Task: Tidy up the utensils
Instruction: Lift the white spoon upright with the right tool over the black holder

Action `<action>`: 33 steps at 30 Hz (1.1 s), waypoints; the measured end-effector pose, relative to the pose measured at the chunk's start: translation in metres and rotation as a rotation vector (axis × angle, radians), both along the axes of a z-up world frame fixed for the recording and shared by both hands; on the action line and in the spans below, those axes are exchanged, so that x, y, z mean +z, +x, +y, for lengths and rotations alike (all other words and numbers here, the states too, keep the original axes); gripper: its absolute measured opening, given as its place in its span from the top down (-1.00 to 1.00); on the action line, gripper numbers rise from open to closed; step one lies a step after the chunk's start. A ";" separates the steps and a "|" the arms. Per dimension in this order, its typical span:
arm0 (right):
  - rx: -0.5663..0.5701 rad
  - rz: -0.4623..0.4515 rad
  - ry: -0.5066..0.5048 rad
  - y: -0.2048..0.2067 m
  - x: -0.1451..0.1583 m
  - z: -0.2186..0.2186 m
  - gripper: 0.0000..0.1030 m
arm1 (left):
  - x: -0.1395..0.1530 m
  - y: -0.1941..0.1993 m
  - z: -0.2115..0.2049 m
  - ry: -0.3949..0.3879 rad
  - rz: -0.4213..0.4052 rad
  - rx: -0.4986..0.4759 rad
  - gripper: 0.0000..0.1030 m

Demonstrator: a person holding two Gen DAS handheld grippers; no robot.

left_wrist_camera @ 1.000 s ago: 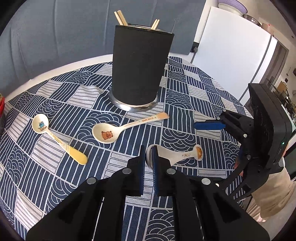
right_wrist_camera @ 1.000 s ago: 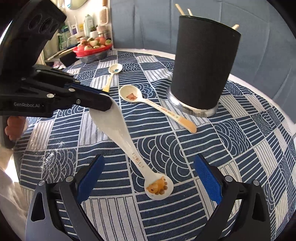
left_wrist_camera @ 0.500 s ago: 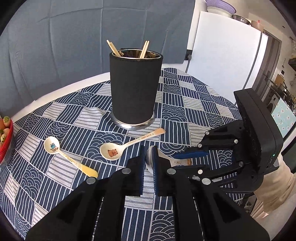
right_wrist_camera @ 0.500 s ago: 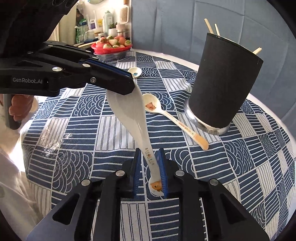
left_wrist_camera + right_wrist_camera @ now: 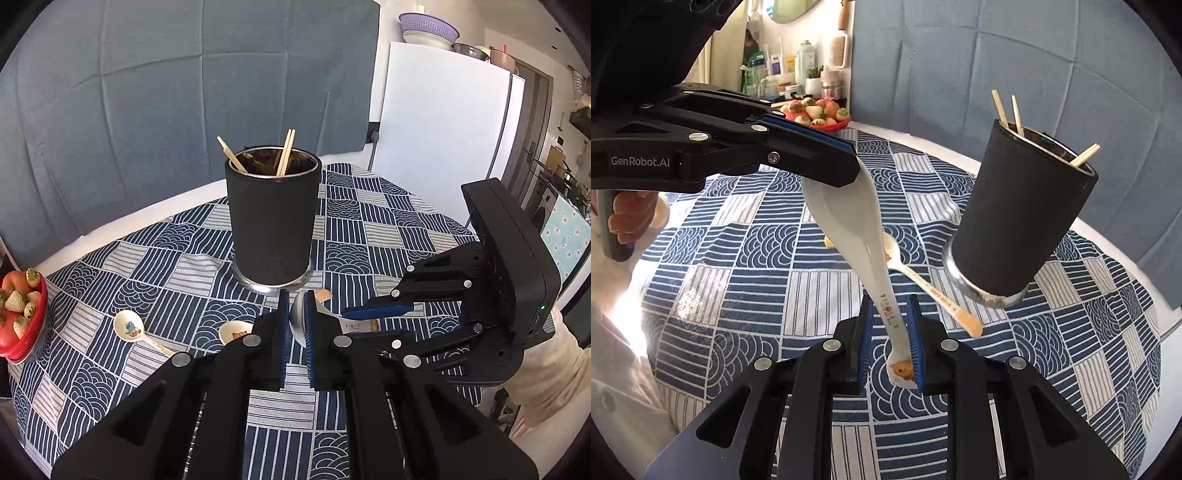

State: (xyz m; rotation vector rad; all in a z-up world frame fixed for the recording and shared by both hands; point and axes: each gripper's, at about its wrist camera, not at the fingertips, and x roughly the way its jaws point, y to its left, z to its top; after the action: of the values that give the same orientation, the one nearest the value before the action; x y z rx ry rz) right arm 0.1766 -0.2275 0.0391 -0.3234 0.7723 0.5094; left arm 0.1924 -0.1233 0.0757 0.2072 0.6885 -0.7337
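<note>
While the left tongs (image 5: 849, 173) are pinching the white spoon (image 5: 857, 229)'s bowl and the right tongs (image 5: 888, 336) its handle above the desk (image 5: 738, 258), one should be letting go before tipping it into the black holder (image 5: 1023, 214) on the right.

A white ceramic spoon (image 5: 857, 236) with an orange cartoon on its handle end hangs tilted above the worktop (image 5: 746, 266), bowl uppermost. Two more cartoon spoons lie flat: one (image 5: 934, 288) just beside the black holder (image 5: 1019, 218), another (image 5: 138, 330) farther left. Chopsticks (image 5: 284, 151), perhaps three, lean inside the upright holder.
</note>
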 end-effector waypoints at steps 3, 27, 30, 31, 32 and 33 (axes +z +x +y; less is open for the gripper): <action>-0.002 -0.033 -0.006 0.002 0.010 0.002 0.67 | 0.011 0.000 0.002 -0.007 -0.029 0.002 0.84; -0.009 -0.270 -0.027 0.028 0.096 0.013 0.69 | 0.103 0.004 0.005 -0.055 -0.252 0.023 0.82; -0.015 -0.297 -0.016 0.031 0.105 0.011 0.69 | 0.113 0.007 -0.001 -0.045 -0.277 0.020 0.82; -0.019 -0.308 -0.013 0.032 0.108 0.009 0.69 | 0.116 0.008 -0.003 -0.040 -0.286 0.021 0.82; -0.020 -0.313 -0.007 0.034 0.110 0.008 0.69 | 0.119 0.008 -0.005 -0.038 -0.294 0.020 0.82; -0.022 -0.318 -0.002 0.036 0.113 0.007 0.69 | 0.122 0.009 -0.007 -0.038 -0.300 0.019 0.82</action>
State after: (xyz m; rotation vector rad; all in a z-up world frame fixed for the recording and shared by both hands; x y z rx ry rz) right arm 0.2129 -0.2203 0.1521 -0.3861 0.4672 0.4231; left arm 0.2017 -0.1299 0.1975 0.2690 0.3908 -0.6792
